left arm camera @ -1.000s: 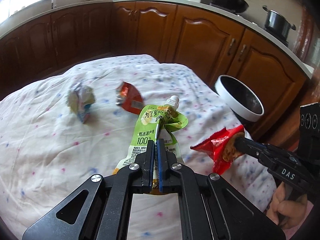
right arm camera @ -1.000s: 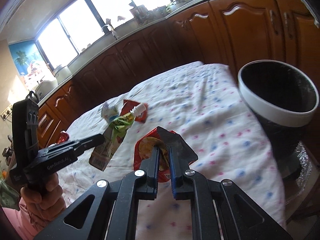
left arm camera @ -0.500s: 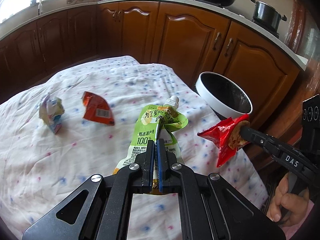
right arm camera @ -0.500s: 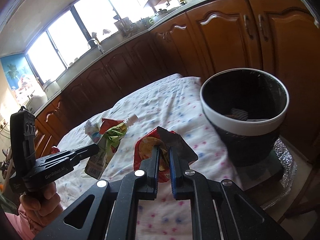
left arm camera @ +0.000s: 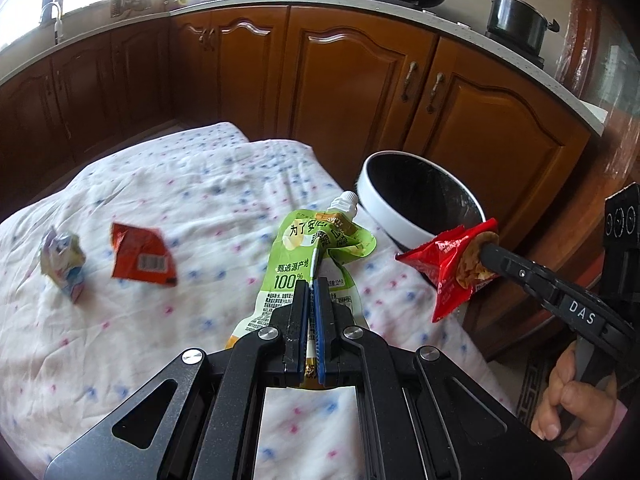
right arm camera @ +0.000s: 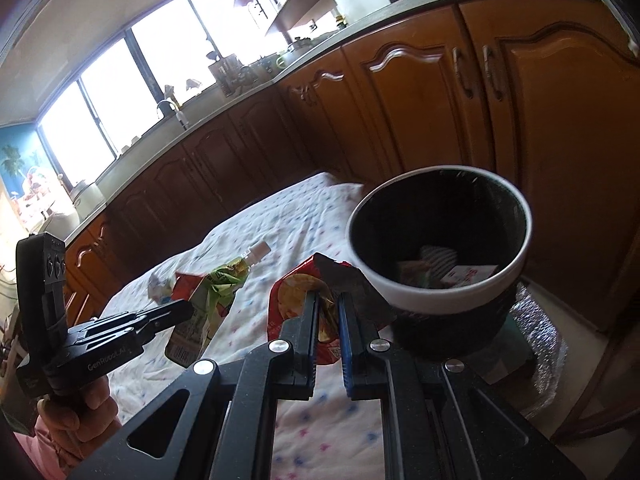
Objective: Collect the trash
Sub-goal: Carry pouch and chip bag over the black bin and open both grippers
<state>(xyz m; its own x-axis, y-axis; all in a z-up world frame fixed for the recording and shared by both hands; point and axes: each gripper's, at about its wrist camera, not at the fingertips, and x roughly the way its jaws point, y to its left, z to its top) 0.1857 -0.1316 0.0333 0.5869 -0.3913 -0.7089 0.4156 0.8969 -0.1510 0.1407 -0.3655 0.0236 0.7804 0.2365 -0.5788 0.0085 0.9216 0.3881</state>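
My left gripper (left arm camera: 311, 285) is shut on a green spouted juice pouch (left arm camera: 310, 252) and holds it above the cloth. It also shows in the right wrist view (right arm camera: 186, 310) with the pouch (right arm camera: 218, 292). My right gripper (right arm camera: 328, 298) is shut on a red snack wrapper (right arm camera: 296, 300), held just left of the white-rimmed black trash bin (right arm camera: 440, 292). In the left wrist view the wrapper (left arm camera: 452, 268) hangs by the bin's rim (left arm camera: 400, 224). An orange wrapper (left arm camera: 142, 260) and a crumpled pale wrapper (left arm camera: 64, 262) lie on the cloth.
The table has a white dotted cloth (left arm camera: 160, 200). Some trash lies inside the bin. Brown kitchen cabinets (left arm camera: 352, 76) stand behind the table and bin. A silver mat (right arm camera: 548, 348) lies under the bin.
Both grippers have moved right toward the bin with their trash. The bin is nearer and larger in both views; the wrappers on the cloth have shifted left.
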